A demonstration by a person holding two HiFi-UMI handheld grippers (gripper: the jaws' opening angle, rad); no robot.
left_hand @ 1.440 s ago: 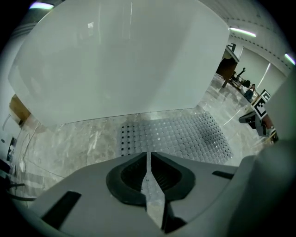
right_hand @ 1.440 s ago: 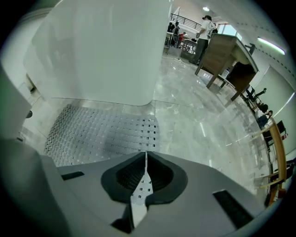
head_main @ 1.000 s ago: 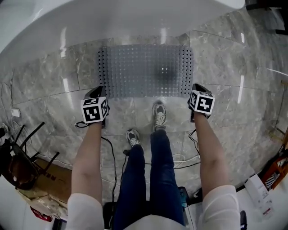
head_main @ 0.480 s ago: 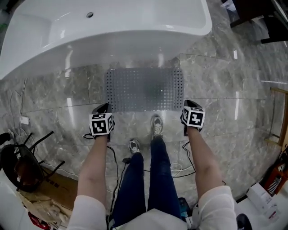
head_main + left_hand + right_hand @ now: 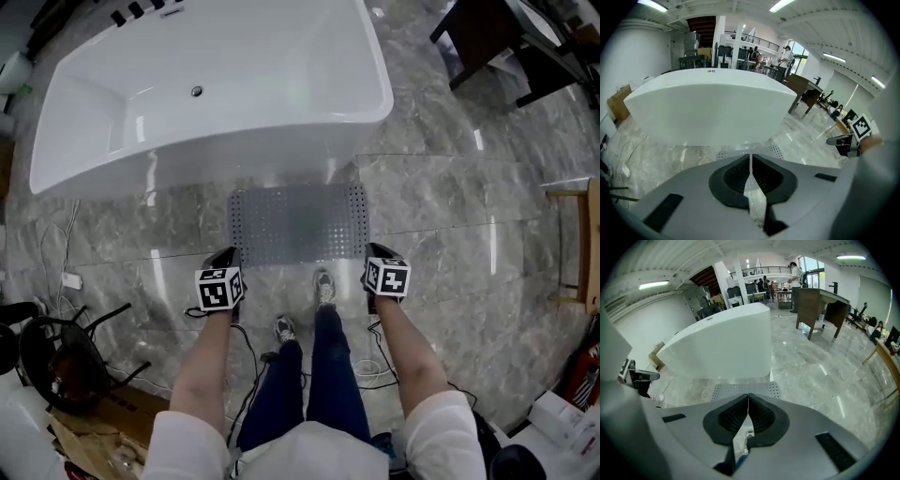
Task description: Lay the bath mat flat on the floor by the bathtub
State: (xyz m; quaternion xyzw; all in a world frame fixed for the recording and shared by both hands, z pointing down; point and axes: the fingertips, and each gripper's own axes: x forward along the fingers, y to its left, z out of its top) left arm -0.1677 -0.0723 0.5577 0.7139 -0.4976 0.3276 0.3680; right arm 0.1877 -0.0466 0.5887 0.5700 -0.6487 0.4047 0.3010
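The grey perforated bath mat (image 5: 298, 223) lies flat on the marble floor, its far edge along the white bathtub (image 5: 216, 84). My left gripper (image 5: 228, 254) hangs just off the mat's near left corner, shut and empty. My right gripper (image 5: 373, 248) hangs off the near right corner, also shut with nothing in it. In the left gripper view the jaws (image 5: 750, 157) meet in a thin line, with the mat (image 5: 774, 151) and tub (image 5: 708, 108) beyond. The right gripper view shows the same closed jaws (image 5: 748, 397) over the mat (image 5: 745, 390).
The person's shoes (image 5: 323, 286) stand just behind the mat's near edge. Cables (image 5: 244, 356) trail on the floor behind them. A black chair (image 5: 56, 356) and cardboard sit at the lower left. A dark table (image 5: 497, 37) stands at the upper right, a wooden stool (image 5: 577, 244) at the right.
The view has pulled up and back, so the whole tub shows now. Both grippers have lifted away from the mat's near corners. The mat stays flat where it lay.
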